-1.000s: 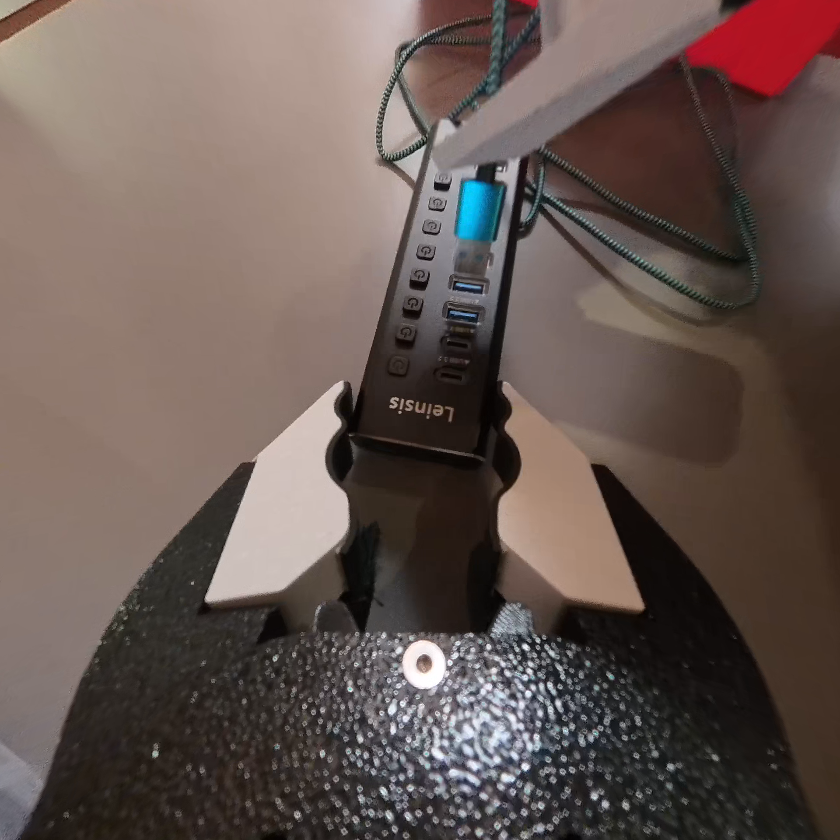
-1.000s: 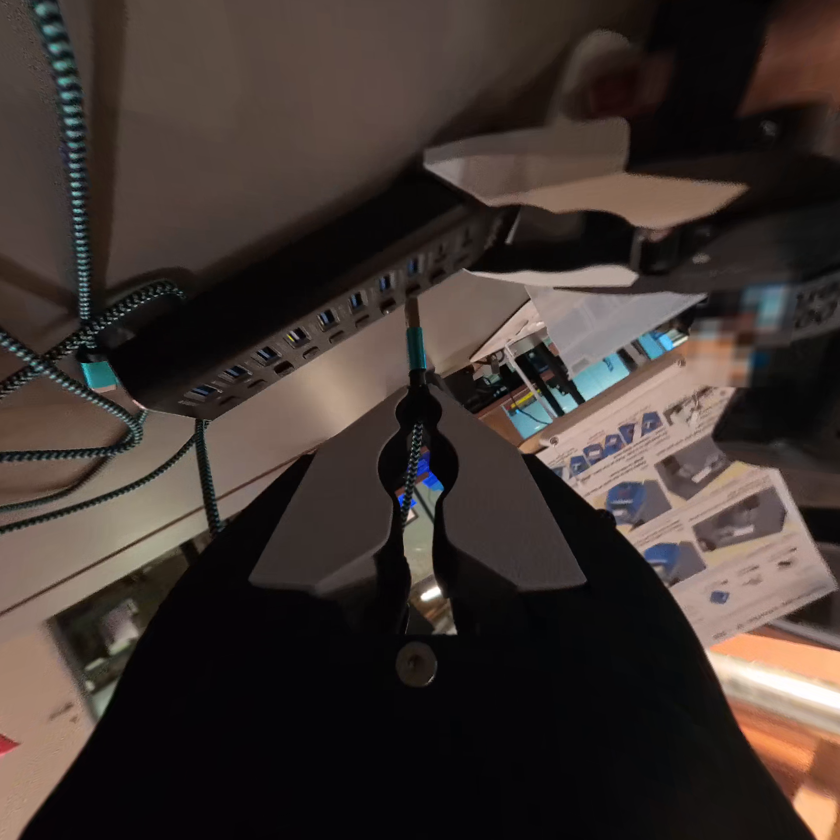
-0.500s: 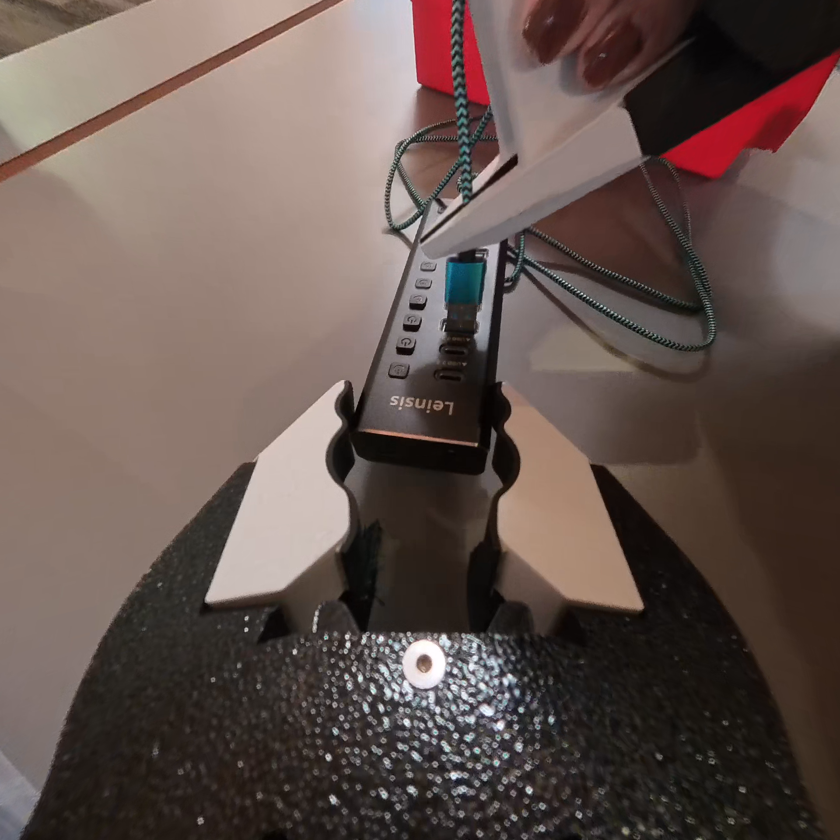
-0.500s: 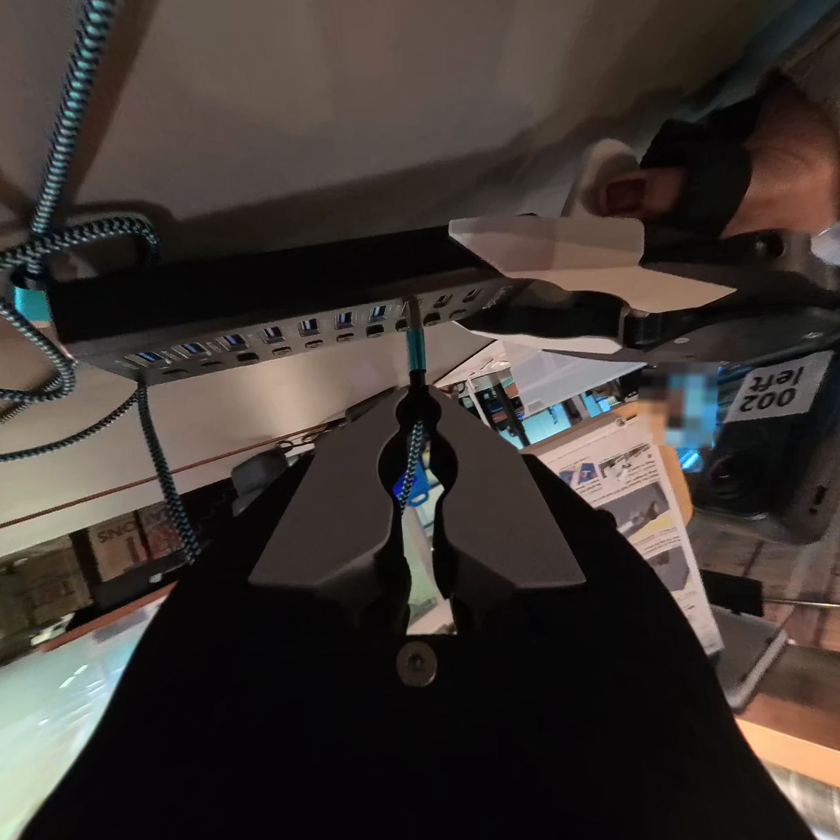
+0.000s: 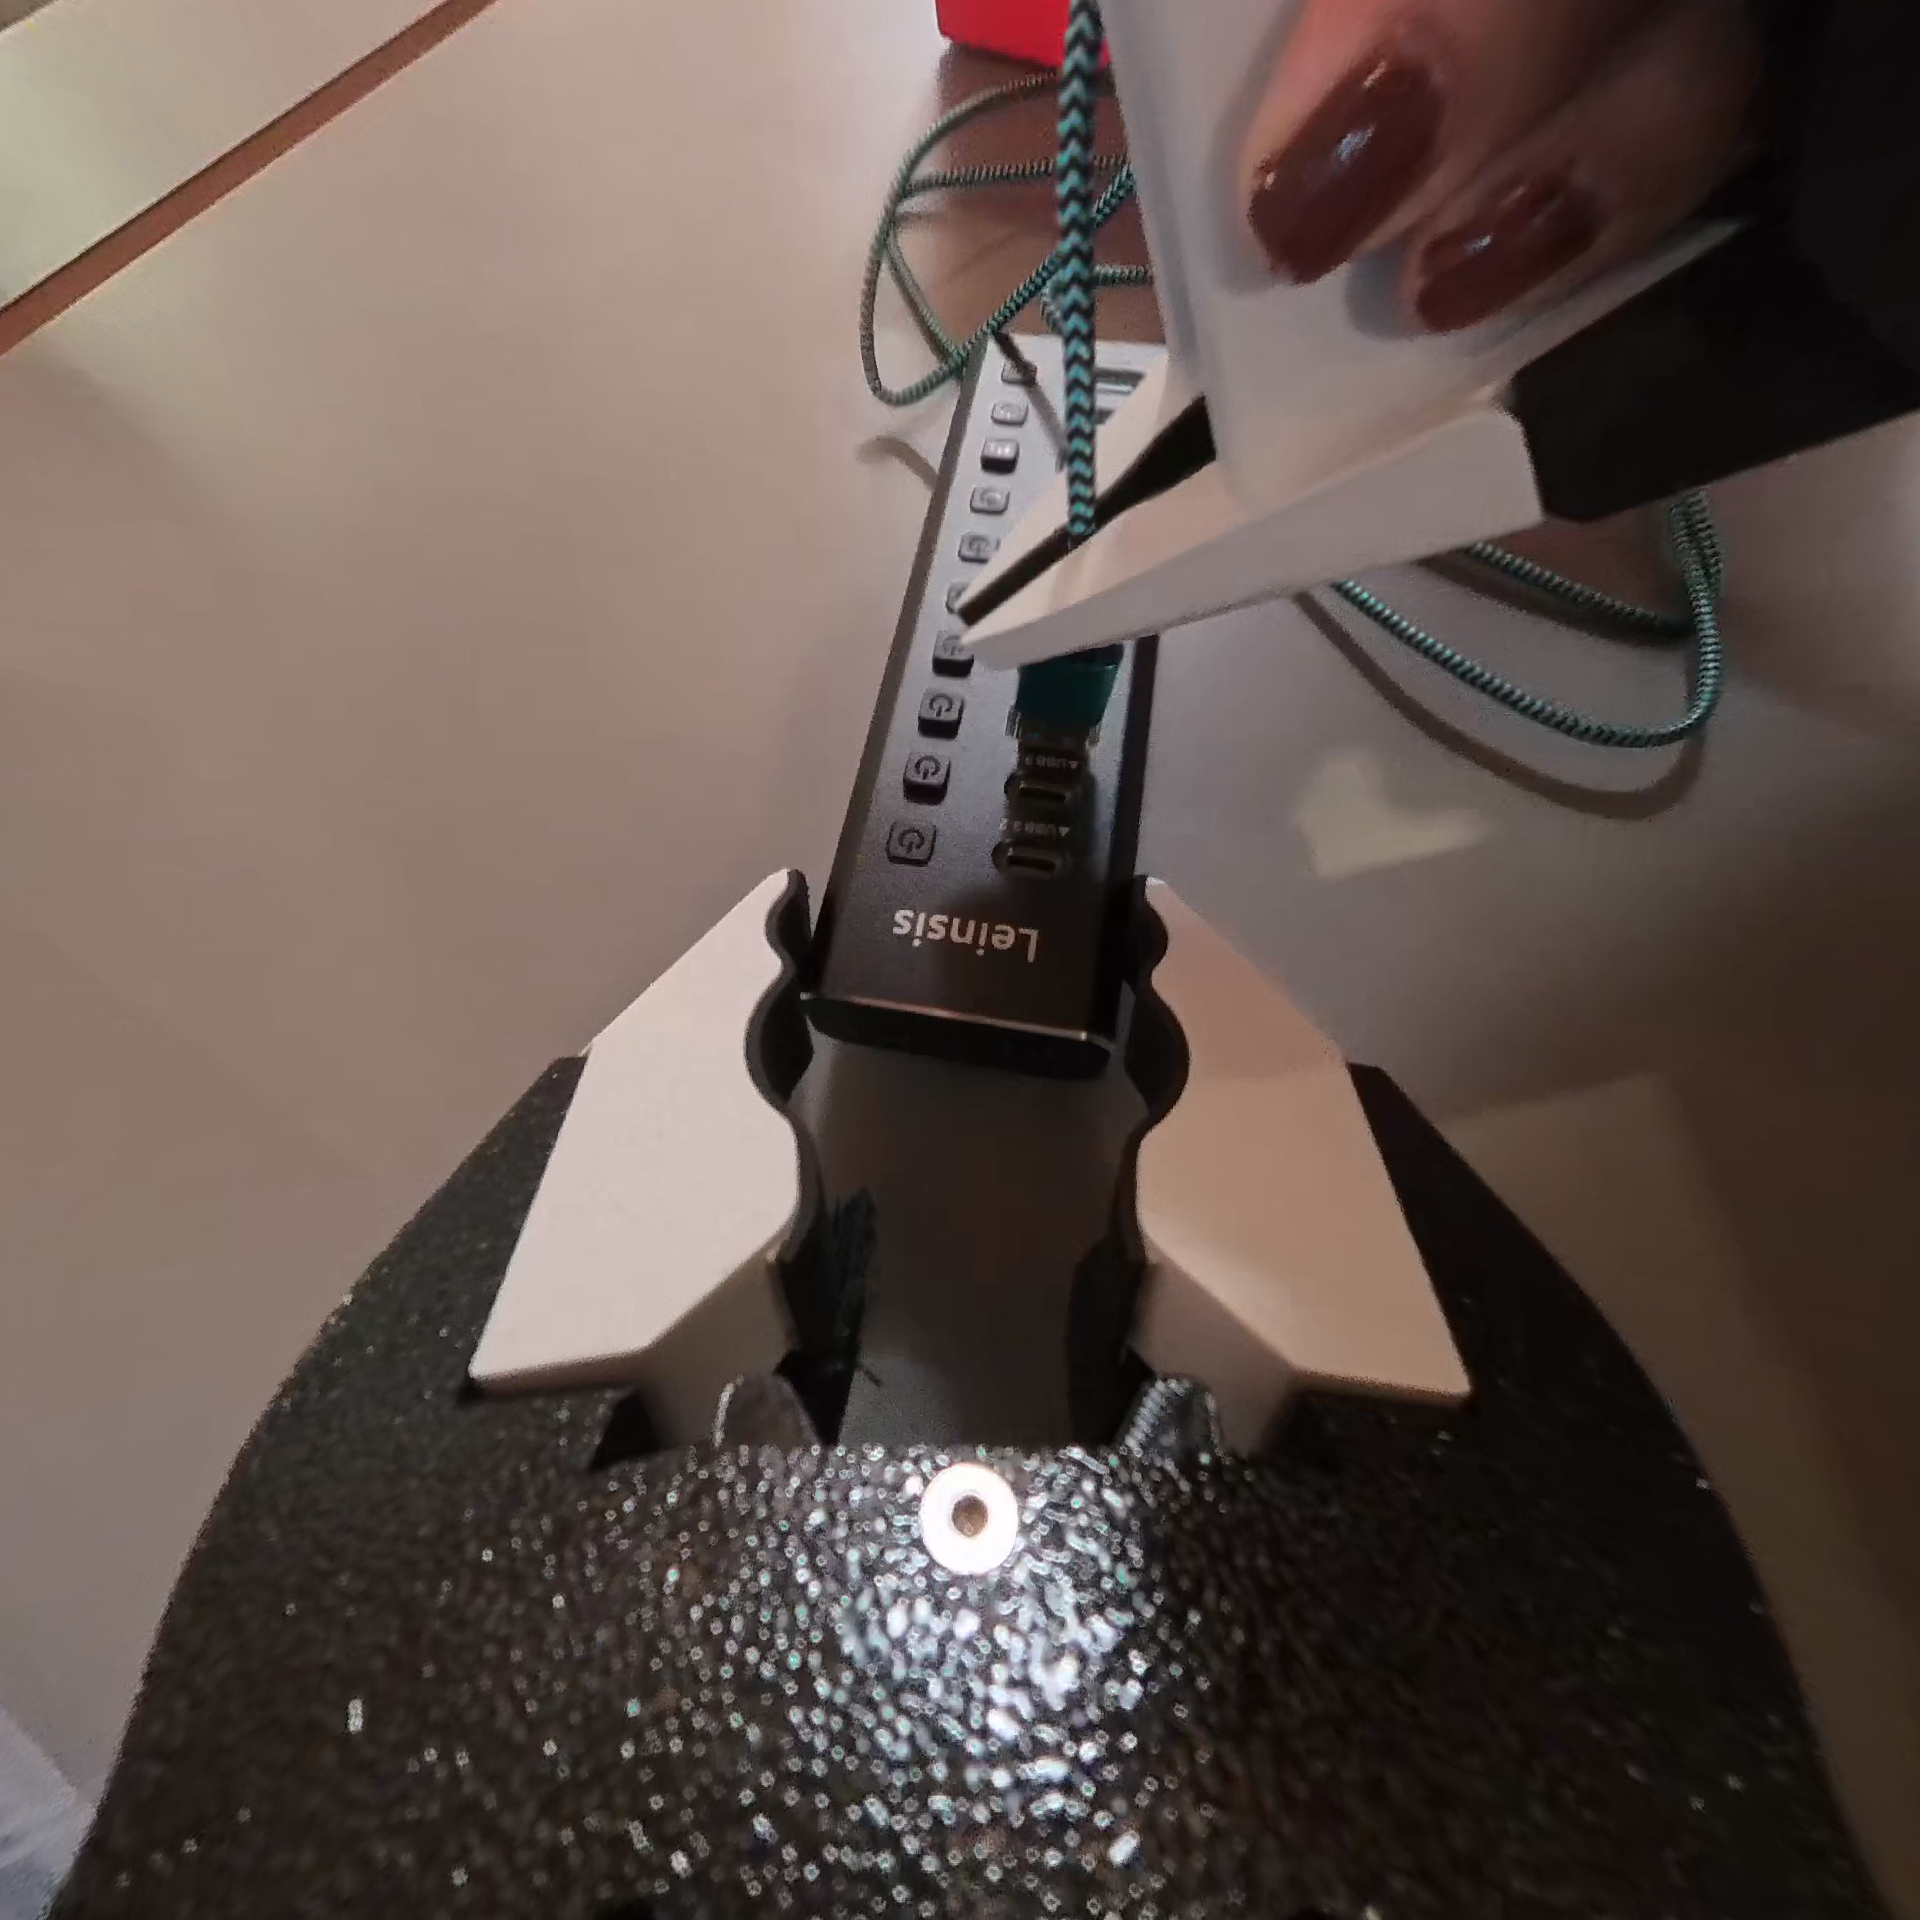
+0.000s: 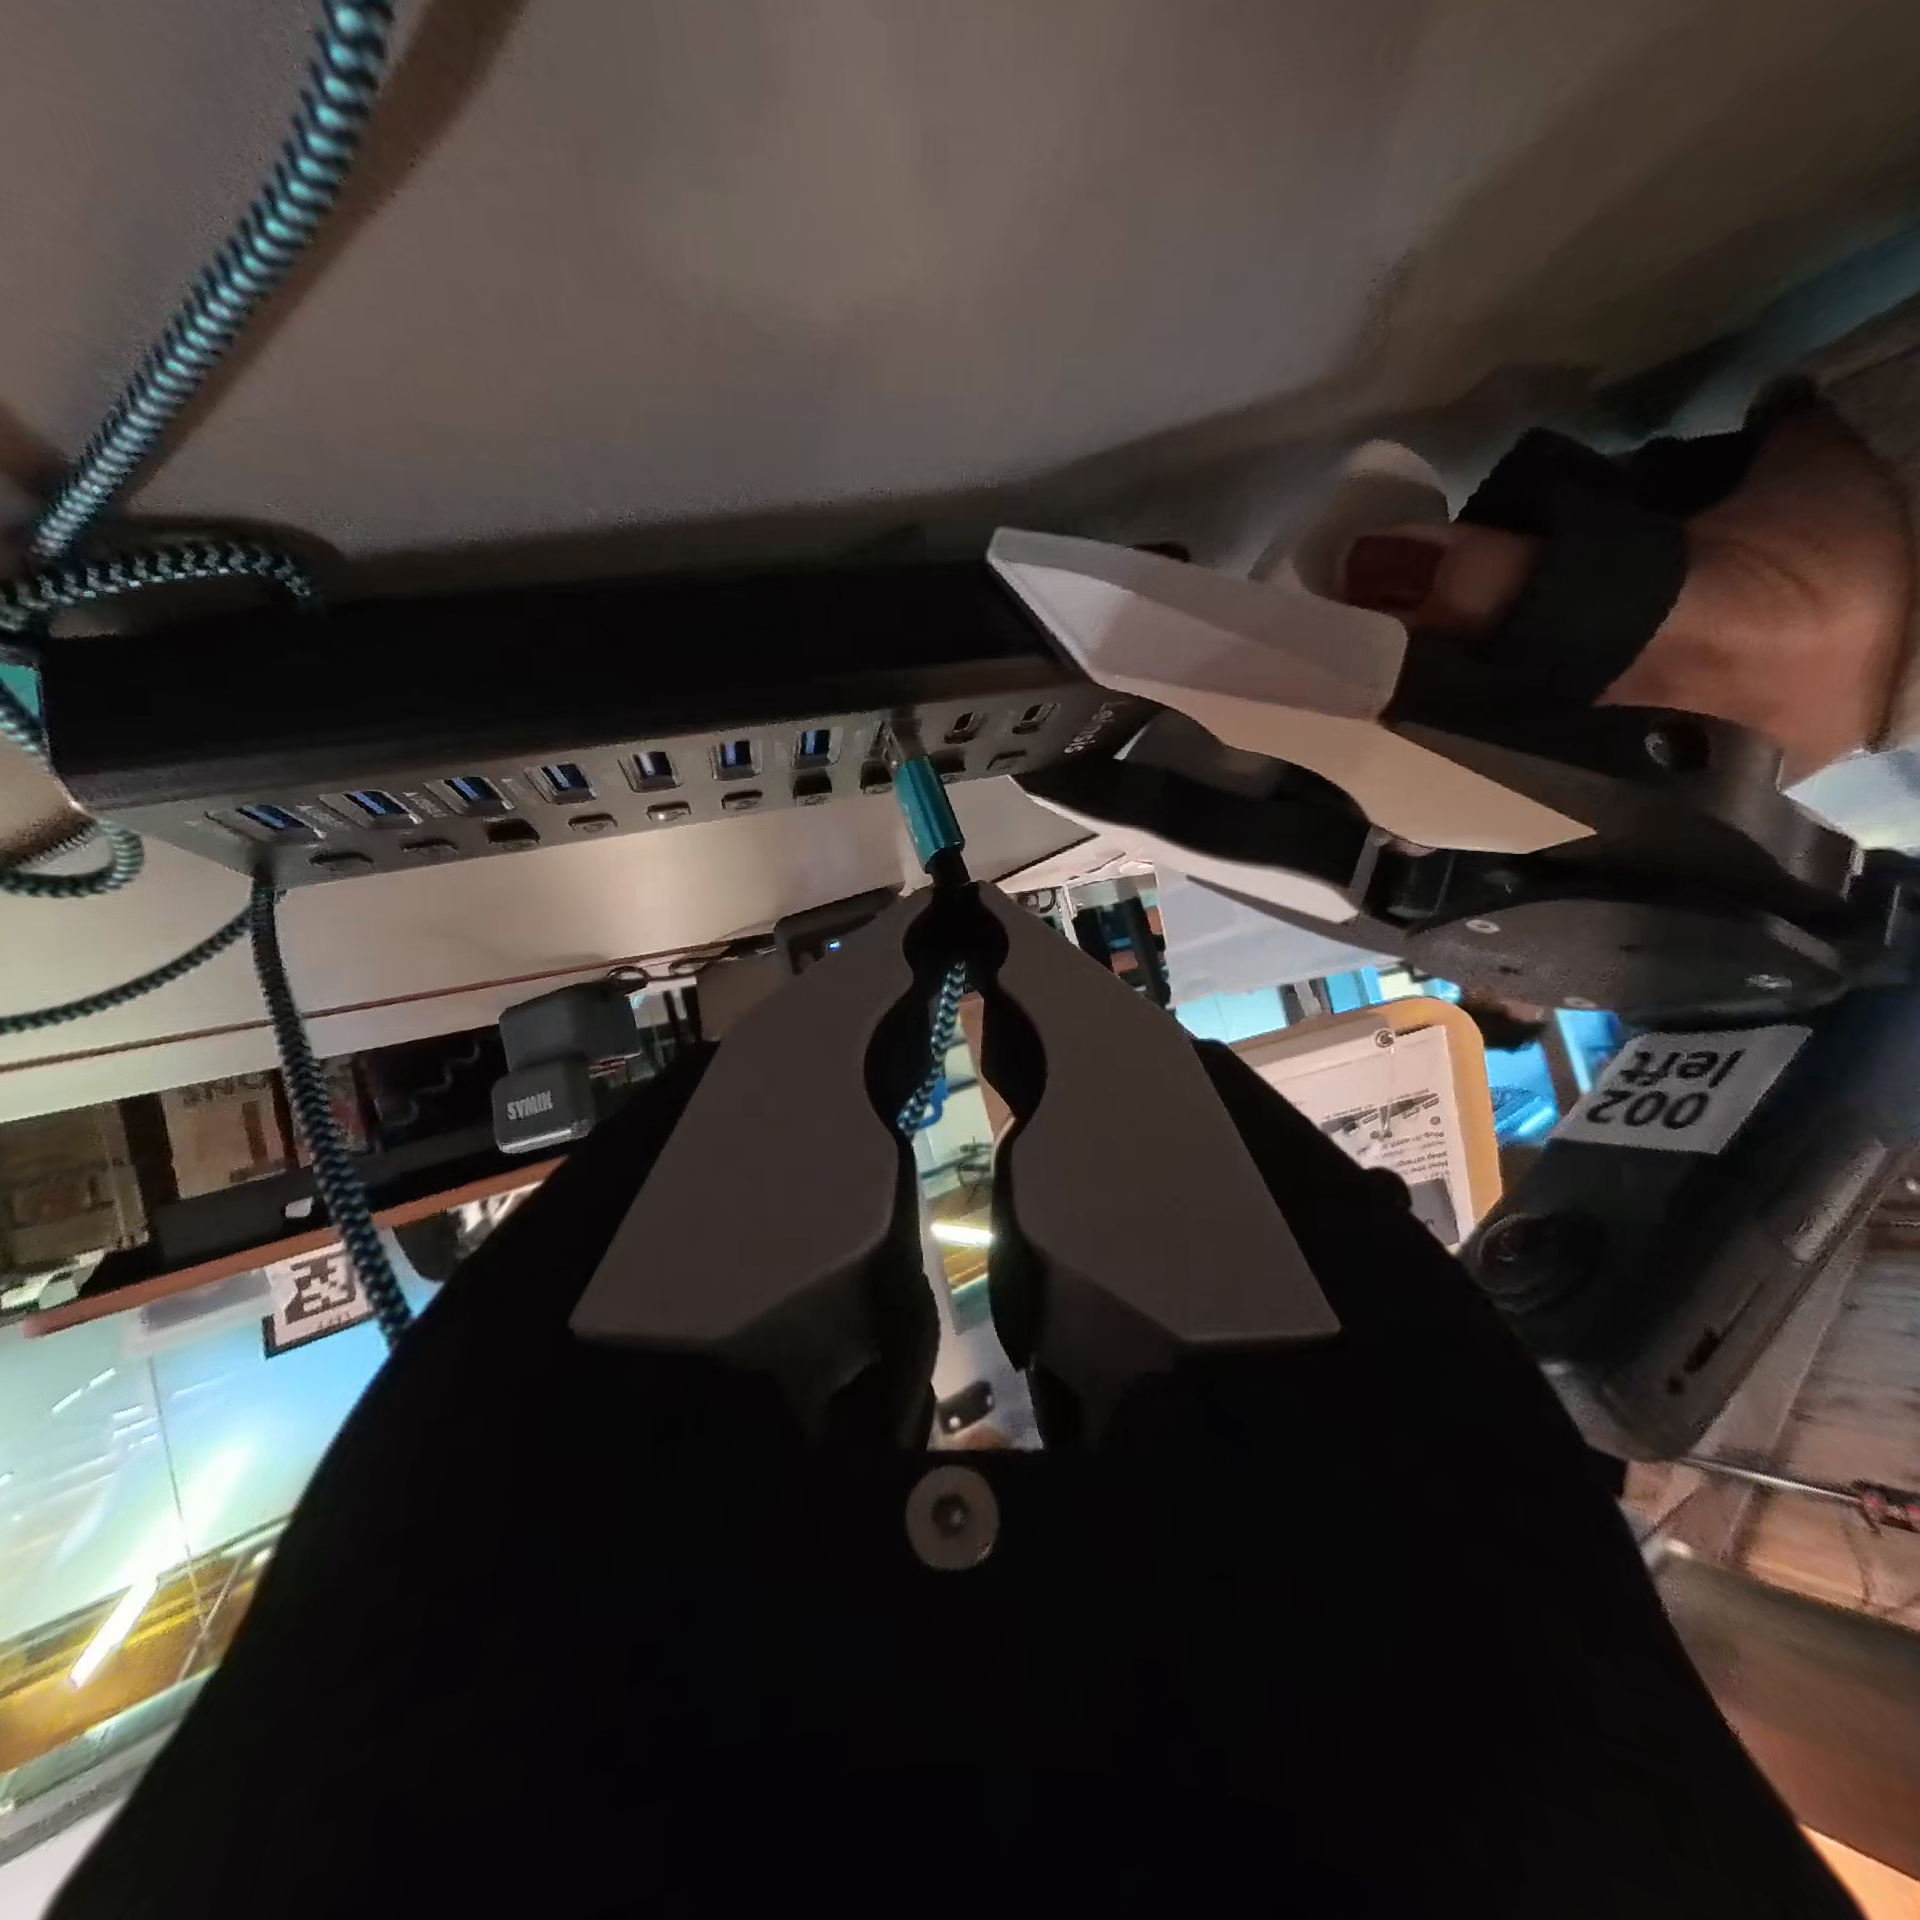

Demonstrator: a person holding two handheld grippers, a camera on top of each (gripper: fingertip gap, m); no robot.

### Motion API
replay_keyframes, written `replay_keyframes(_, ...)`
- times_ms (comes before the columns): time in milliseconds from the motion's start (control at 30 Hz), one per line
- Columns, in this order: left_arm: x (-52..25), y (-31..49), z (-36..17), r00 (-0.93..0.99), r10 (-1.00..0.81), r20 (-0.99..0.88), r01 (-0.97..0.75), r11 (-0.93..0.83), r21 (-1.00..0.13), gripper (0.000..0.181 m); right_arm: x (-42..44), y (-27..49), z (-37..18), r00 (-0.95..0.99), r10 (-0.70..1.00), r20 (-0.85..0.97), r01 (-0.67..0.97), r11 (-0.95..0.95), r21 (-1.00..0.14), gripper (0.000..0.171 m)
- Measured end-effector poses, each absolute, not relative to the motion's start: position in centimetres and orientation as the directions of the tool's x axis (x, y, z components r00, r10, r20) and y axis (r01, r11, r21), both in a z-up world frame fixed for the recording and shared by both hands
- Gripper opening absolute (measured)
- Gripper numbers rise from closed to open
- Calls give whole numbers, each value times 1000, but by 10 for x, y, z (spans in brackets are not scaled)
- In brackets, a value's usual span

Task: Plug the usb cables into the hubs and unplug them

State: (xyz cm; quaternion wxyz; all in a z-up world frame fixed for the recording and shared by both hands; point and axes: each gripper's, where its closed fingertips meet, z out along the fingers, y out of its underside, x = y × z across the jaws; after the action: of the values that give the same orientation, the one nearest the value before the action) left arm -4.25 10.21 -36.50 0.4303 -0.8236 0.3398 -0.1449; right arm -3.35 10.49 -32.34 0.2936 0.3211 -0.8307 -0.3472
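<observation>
A long black USB hub (image 5: 997,790) lies on the pale table. My left gripper (image 5: 971,966) is shut on its near end, one finger on each side. My right gripper (image 6: 951,909) is shut on a teal-and-black braided cable (image 6: 935,1039) just behind its teal plug (image 6: 925,821). The plug's metal tip is at a port near the end held by the left gripper, beside the two small oval ports. I cannot tell how deep it sits. In the left wrist view the right gripper (image 5: 971,623) comes in from the upper right over the plug (image 5: 1065,691).
Loose loops of braided cable (image 5: 1558,644) lie on the table right of the hub. A red box (image 5: 997,26) stands at the back. Another cable (image 6: 312,1122) hangs off the table edge. The table's wooden edge (image 5: 208,197) runs at the upper left. A person's hand (image 6: 1714,582) holds the left gripper (image 6: 1049,644). One gripper's finger ends stand about 5 cm off the other's.
The right gripper has carried the plug along the hub, past two blue ports, toward the end held by the left gripper. The left gripper still clamps the hub.
</observation>
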Motion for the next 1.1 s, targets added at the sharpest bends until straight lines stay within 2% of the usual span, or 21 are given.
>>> replay_keyframes(400,-40,105,-363,723,-685,-88,-451,-372,-811,58,-32,108,-323,-657,-695,292,-262,573,777,0)
replay_keyframes(567,-38,106,-356,725,-681,-103,-442,-346,-828,57,-29,111,-320,-664,-653,365,-210,631,747,0)
replay_keyframes(700,-38,107,-359,725,-680,-111,-457,-354,-816,57,-31,111,-321,-655,-676,337,-195,583,789,0)
replay_keyframes(867,-33,108,-344,728,-678,-102,-417,-319,-851,57,-25,117,-312,-652,-645,398,-162,632,758,0)
replay_keyframes(1100,-36,108,-357,723,-680,-123,-469,-352,-810,57,-31,116,-320,-665,-641,382,-137,608,782,0)
